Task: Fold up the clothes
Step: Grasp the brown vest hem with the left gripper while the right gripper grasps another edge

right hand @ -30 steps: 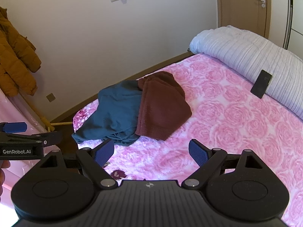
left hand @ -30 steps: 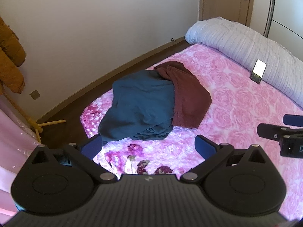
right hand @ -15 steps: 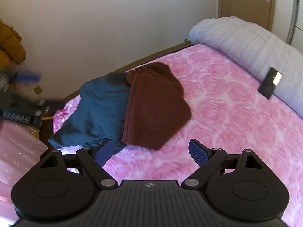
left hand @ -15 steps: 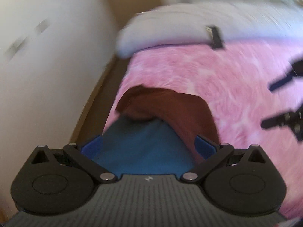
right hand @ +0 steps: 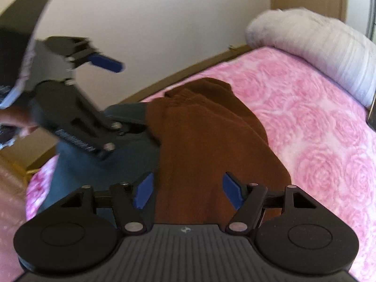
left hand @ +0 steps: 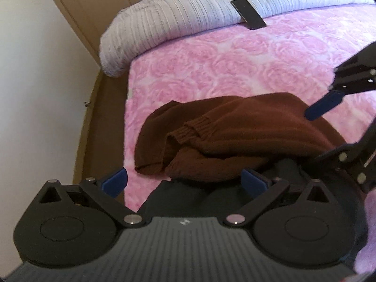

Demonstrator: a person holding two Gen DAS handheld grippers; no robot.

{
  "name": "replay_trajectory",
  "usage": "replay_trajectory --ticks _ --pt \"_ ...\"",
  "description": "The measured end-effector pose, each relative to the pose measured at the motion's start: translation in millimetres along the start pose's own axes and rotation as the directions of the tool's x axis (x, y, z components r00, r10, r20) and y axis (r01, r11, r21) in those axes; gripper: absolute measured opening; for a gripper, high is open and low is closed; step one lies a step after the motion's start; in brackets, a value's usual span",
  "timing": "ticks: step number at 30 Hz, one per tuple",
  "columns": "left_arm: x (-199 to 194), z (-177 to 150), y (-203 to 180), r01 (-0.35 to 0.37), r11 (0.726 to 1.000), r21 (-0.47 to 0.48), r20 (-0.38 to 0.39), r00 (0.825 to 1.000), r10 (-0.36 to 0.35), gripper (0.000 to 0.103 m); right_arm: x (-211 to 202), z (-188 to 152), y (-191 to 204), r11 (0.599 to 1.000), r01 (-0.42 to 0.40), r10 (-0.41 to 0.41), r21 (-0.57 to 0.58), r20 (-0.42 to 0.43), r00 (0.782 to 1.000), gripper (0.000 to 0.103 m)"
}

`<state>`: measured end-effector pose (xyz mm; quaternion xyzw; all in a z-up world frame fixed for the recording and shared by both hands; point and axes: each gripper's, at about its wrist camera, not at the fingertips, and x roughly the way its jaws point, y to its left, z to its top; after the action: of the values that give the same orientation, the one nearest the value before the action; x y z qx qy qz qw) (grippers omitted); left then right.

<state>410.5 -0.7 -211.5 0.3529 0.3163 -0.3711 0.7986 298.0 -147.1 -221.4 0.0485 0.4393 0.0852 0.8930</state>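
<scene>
Two garments on pink bedspread [right hand: 329,122]: brown sweater [right hand: 211,141] long axis 12-to-6, overlapping teal garment [right hand: 77,164] at 9. You came lower since earlier; right gripper [right hand: 188,191] closing over sweater, left gripper [left hand: 184,182] spread.

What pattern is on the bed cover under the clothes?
Pink rose print all over the fleecy bed cover; clearest in the left wrist view.

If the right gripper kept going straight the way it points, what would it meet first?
Most likely the brown sweater: it lies between the closing fingers of the right gripper, not yet pinched, though depth is unclear.
</scene>
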Motion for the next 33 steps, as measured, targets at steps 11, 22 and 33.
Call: replay_trajectory --ticks 11,22,33 --pt "39.5 32.8 -23.1 0.138 0.974 0.177 -0.026 0.990 -0.136 0.027 -37.3 17.1 -43.4 0.990 0.019 -0.024 0.140 0.030 0.999 0.010" --pt "-70.3 108.4 -155.0 0.158 0.940 0.301 0.195 0.955 -0.223 0.010 -222.7 -45.2 -143.8 0.910 0.179 -0.246 0.373 0.141 0.959 0.009" --pt "-166.6 104.1 -483.9 0.334 0.858 0.391 0.126 0.904 -0.409 0.010 -464.3 -357.4 -252.5 0.675 0.302 -0.437 0.673 0.035 0.899 0.009"
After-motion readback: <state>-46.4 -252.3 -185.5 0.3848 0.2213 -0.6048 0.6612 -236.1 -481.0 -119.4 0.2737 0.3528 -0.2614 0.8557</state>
